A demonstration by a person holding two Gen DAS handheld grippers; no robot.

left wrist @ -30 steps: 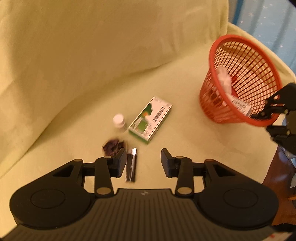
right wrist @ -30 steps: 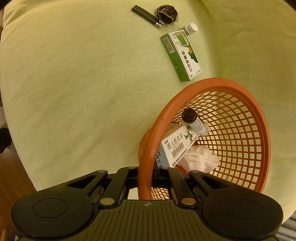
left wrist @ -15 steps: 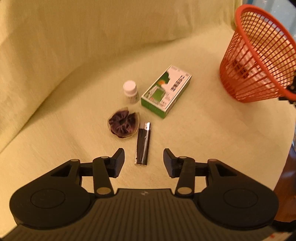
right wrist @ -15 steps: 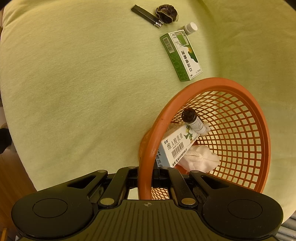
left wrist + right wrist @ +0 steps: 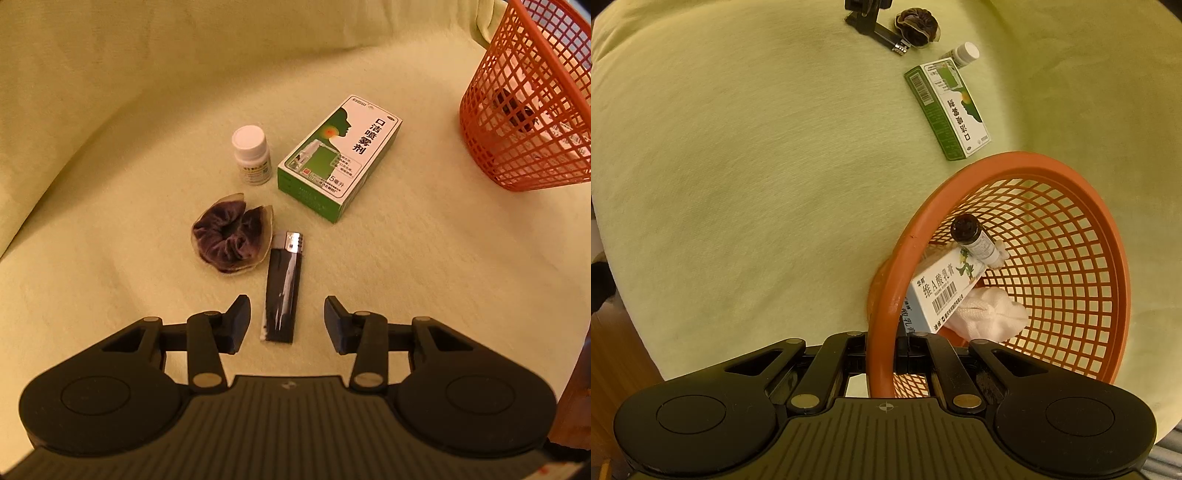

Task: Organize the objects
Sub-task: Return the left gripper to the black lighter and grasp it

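Note:
A black lighter lies on the pale green cloth, its near end between the fingers of my left gripper. The jaws are closing and neither pad touches it. Beyond it lie a dark purple scrunchie, a small white pill bottle and a green and white box. My right gripper is shut on the rim of the orange basket. Inside the basket are a dark-capped bottle, a white box and a white cloth.
The cloth-covered surface rises into a soft backrest behind the objects. The basket stands at the far right of the left wrist view. A wooden floor shows past the cushion's right edge. The left gripper appears at the top of the right wrist view.
My left gripper has come down and closer, so the lighter now lies between its fingers. The right gripper and the basket have not moved.

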